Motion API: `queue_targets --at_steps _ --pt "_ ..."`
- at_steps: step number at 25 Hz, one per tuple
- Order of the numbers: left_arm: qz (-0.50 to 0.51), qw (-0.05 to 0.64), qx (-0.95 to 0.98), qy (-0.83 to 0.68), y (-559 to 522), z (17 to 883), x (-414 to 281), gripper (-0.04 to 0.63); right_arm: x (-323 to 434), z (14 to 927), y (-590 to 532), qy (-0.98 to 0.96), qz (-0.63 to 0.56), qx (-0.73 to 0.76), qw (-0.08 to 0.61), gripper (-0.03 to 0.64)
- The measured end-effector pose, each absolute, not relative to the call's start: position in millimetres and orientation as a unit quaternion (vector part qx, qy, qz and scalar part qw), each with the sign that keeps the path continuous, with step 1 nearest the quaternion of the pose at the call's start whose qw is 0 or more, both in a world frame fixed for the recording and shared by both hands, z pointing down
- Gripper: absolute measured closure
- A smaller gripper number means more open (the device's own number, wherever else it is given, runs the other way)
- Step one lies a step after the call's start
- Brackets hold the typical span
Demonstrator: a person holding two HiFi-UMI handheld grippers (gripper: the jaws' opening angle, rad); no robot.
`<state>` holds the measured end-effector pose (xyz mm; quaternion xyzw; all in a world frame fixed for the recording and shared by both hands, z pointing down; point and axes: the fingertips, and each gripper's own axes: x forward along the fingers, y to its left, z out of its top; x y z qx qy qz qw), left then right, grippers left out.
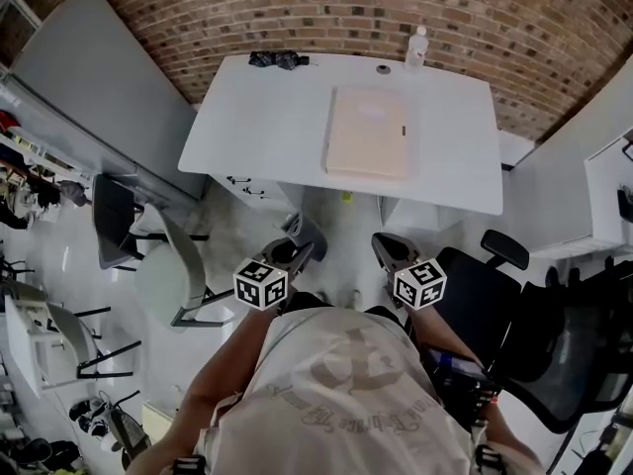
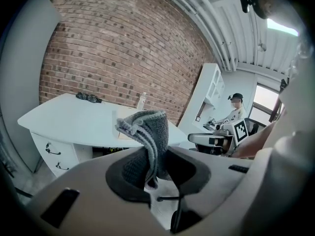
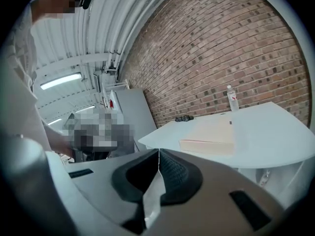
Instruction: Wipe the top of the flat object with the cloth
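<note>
The flat object [image 1: 368, 132] is a beige slab that lies on the white table [image 1: 257, 117], right of its middle; it also shows in the right gripper view [image 3: 209, 136]. A folded grey cloth [image 2: 147, 136] sticks up from my left gripper [image 2: 152, 154], whose jaws are shut on it. In the head view both grippers hang in front of the table's near edge, over the floor: the left gripper [image 1: 300, 248] and the right gripper [image 1: 381, 245]. My right gripper [image 3: 158, 154] is shut with nothing between its pads.
A clear bottle [image 1: 417, 47] and a small dark item [image 1: 383, 68] stand at the table's far edge. A dark bundle [image 1: 278, 59] lies at the far left corner. Black office chairs [image 1: 485, 295] stand to my right, grey chairs [image 1: 158, 255] to my left. A person [image 2: 235, 109] sits in the background.
</note>
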<state>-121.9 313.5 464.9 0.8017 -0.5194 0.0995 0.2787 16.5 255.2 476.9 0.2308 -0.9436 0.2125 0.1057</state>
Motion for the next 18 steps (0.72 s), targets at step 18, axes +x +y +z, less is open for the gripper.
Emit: queue_targets --at_steps 18 --pt "0.103 0.283 0.793 -0.529 284 467 -111 0.492 47 485 233 -0.933 0.227 0.254 0.113 0.594"
